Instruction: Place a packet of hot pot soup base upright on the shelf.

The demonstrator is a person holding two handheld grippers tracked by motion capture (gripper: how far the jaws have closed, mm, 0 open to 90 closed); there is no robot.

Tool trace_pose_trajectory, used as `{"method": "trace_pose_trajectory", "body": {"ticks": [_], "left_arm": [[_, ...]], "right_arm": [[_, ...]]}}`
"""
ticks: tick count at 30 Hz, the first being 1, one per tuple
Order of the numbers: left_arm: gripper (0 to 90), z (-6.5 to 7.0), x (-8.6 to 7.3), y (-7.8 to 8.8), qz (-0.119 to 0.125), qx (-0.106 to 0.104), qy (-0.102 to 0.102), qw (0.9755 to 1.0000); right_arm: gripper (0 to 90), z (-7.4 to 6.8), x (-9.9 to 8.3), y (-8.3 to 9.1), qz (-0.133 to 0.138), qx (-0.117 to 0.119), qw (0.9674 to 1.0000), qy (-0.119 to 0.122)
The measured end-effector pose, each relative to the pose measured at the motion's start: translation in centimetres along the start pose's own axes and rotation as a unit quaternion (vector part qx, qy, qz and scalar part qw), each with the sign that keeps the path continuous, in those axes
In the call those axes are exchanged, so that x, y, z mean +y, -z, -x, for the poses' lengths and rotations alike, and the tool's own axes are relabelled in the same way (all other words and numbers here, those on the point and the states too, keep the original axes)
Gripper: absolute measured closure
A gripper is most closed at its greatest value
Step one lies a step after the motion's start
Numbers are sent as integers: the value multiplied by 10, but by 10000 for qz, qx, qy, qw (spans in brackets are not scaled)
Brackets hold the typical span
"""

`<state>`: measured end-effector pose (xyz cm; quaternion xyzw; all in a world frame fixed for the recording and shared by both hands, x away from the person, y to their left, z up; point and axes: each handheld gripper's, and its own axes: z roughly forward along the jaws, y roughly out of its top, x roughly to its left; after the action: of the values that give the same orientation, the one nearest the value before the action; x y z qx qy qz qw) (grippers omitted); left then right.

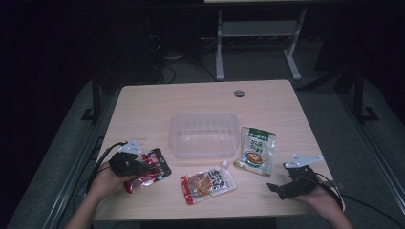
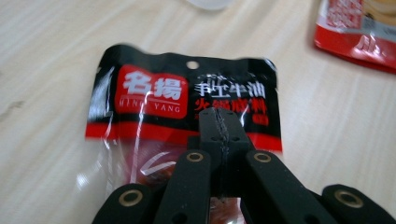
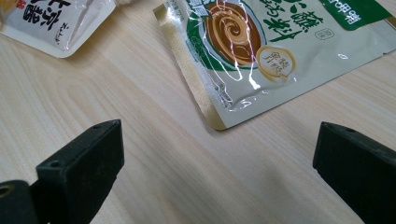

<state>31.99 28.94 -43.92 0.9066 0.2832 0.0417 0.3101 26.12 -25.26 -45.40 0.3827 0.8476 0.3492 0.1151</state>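
The left gripper [image 2: 219, 135] has its jaws pressed together on the lower part of a black and red sauce packet [image 2: 154, 98], which sits at the left front of the wooden table [image 1: 143, 102]. The right gripper [image 3: 219, 154] has its jaws spread wide with nothing between them, above bare wood just short of a green and white packet [image 3: 261, 51]. A red and white packet [image 1: 208, 183] lies between the two hands, and a clear plastic tub [image 1: 204, 135] stands behind it.
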Motion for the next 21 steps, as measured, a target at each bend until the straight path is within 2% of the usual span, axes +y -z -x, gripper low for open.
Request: {"method": "trace_pose_trajectory", "body": {"ticks": [1,5,9,10,13,14,15,16,18,20,21], "left_arm": [[898,0,-1,1,-53,-5,-69,10000],[898,2,-1,0,-21,-76,-5,10000],[898,10,-2,-1,-105,-177,-52,9998],[898,13,-4,1,-185,-188,-123,9996],[898,14,-7,3,-156,-191,-146,9996],[898,15,-8,8,-8,-161,-94,9998],[898,15,-8,8,-8,-161,-94,9998],[898,12,-8,14,126,-62,-49,9999],[898,3,-10,25,292,296,75,9991],[898,-13,-15,34,389,669,242,9967],[898,-13,-15,34,389,669,242,9967]], "right_arm": [[18,0,0,0,-7,3,10000,-9],[18,-1,0,0,11,-4,10000,-2],[18,0,-1,1,26,-11,10000,-35],[18,1,-1,1,17,-8,10000,-53],[18,0,-1,1,18,-3,10000,-55],[18,0,0,1,-5,-6,10000,-50],[18,0,0,1,-5,-6,10000,-50],[18,0,0,0,2,-3,10000,-19],[18,-1,1,0,46,-2,10000,35],[18,-1,1,0,48,1,10000,34],[18,-1,1,0,48,1,10000,34]]}}
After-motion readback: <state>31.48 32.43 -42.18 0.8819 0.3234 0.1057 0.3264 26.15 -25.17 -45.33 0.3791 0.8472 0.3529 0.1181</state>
